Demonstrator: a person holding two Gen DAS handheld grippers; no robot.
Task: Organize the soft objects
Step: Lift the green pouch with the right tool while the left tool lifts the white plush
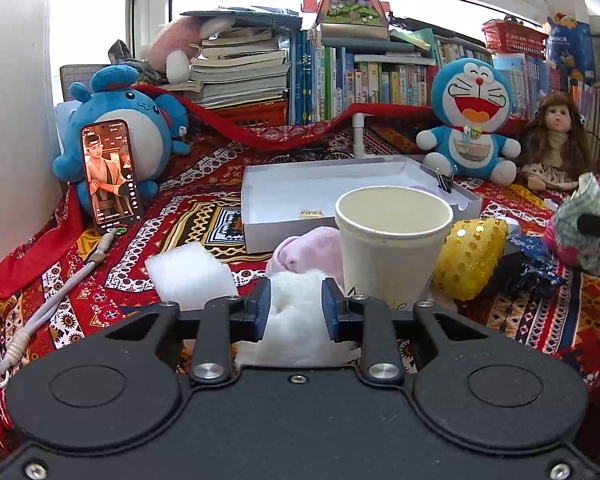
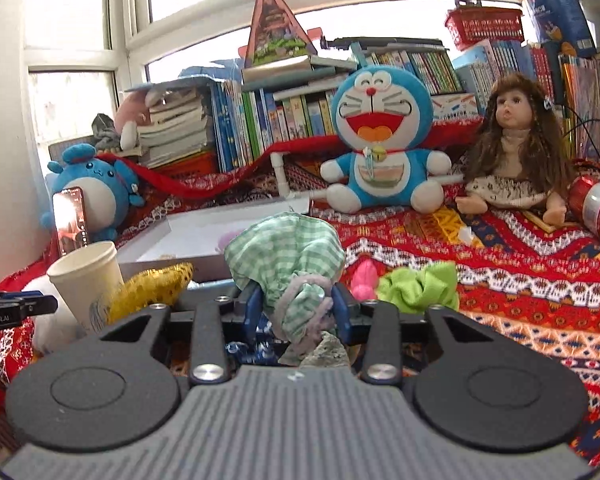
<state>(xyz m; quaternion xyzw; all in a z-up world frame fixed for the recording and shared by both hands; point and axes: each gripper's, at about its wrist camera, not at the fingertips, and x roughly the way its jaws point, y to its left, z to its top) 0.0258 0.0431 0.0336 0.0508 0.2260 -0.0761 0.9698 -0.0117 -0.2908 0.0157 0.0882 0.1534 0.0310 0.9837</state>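
Note:
My left gripper (image 1: 295, 306) is shut on a white fluffy wad (image 1: 296, 320) low over the patterned cloth, just left of a paper cup (image 1: 392, 240). A pink soft piece (image 1: 308, 252), a white foam block (image 1: 192, 276) and a yellow sequin pouch (image 1: 472, 256) lie around it. My right gripper (image 2: 298, 306) is shut on a green checked cloth bundle (image 2: 288, 264) and holds it above the cloth; the bundle also shows at the right in the left wrist view (image 1: 580, 224). A green scrunchie (image 2: 420, 286) and a pink piece (image 2: 364, 280) lie beside it. A white shallow box (image 1: 340, 184) stands behind.
A phone (image 1: 110, 172) leans on a blue plush (image 1: 132, 128) at the left. A Doraemon plush (image 2: 380, 140), a doll (image 2: 512, 148) and a can (image 2: 596, 208) sit at the back right. Books line the window sill. A dark blue cloth (image 1: 532, 268) lies right of the pouch.

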